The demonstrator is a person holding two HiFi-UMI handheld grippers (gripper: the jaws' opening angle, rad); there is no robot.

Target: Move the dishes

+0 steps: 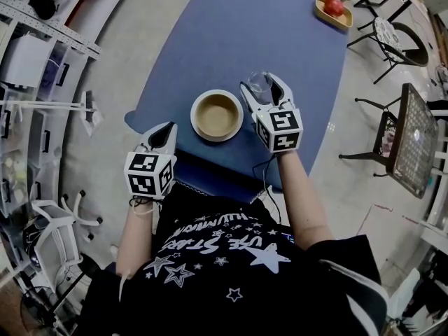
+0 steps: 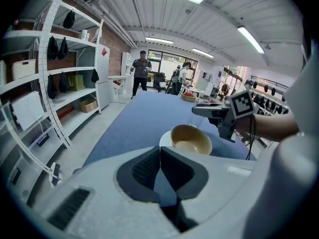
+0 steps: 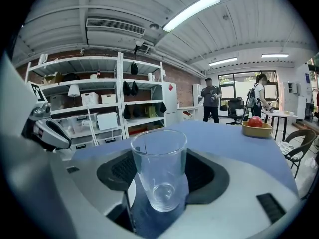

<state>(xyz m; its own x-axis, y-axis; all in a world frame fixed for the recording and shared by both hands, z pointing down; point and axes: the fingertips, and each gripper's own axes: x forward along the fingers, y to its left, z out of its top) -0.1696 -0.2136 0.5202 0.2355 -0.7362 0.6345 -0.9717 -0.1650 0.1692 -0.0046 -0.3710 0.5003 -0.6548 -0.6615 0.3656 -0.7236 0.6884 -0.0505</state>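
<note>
A clear drinking glass stands upright between the pads of my right gripper, which is shut on it just above the blue table. Immediately left of it, a tan bowl sits on a white plate. My left gripper hovers at the table's near left corner, jaws shut with nothing in them, pointing toward the bowl. The right gripper shows beyond the bowl in the left gripper view.
A yellow tray holding a red apple lies at the table's far right corner. Metal shelving lines the left side. Black chairs and a small side table stand to the right. People stand far across the room.
</note>
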